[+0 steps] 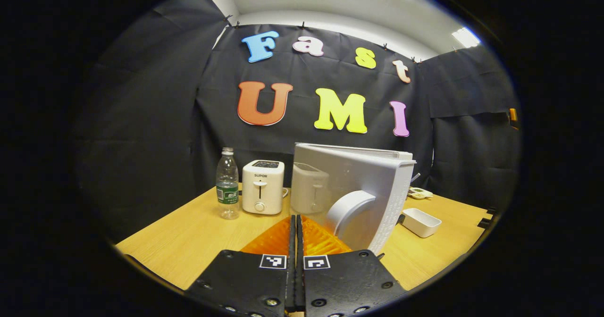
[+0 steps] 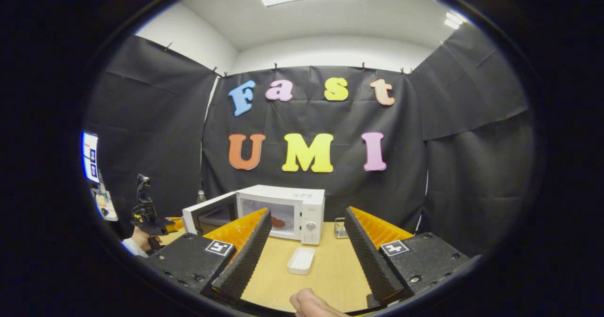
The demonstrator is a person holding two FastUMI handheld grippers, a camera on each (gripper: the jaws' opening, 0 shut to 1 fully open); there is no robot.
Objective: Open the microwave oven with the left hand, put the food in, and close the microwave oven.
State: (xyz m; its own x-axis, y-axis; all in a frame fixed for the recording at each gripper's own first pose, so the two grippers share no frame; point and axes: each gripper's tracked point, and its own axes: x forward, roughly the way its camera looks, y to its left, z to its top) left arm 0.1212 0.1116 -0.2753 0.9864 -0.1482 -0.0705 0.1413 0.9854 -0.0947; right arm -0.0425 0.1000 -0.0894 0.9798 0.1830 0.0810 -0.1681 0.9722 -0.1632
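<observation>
The white microwave (image 2: 302, 208) stands at the back of the wooden table with its door (image 2: 207, 213) swung open to the left. A reddish piece of food (image 2: 278, 222) lies inside the cavity. In the left gripper view the door's outer face (image 1: 373, 180) and its curved handle (image 1: 347, 206) rise close ahead, just right of my left gripper (image 1: 296, 234), which is shut with nothing between its fingers. A hand holds that left gripper (image 2: 151, 220) by the door's edge. My right gripper (image 2: 306, 244) is open and empty, well in front of the microwave.
A white toaster (image 1: 262, 187) and a clear water bottle (image 1: 227, 182) stand left of the door. A small white tray (image 2: 301, 260) lies on the table (image 2: 330, 270) in front of the microwave; a small metal object (image 2: 339, 227) sits to its right. A hand (image 2: 311, 305) shows at the near edge.
</observation>
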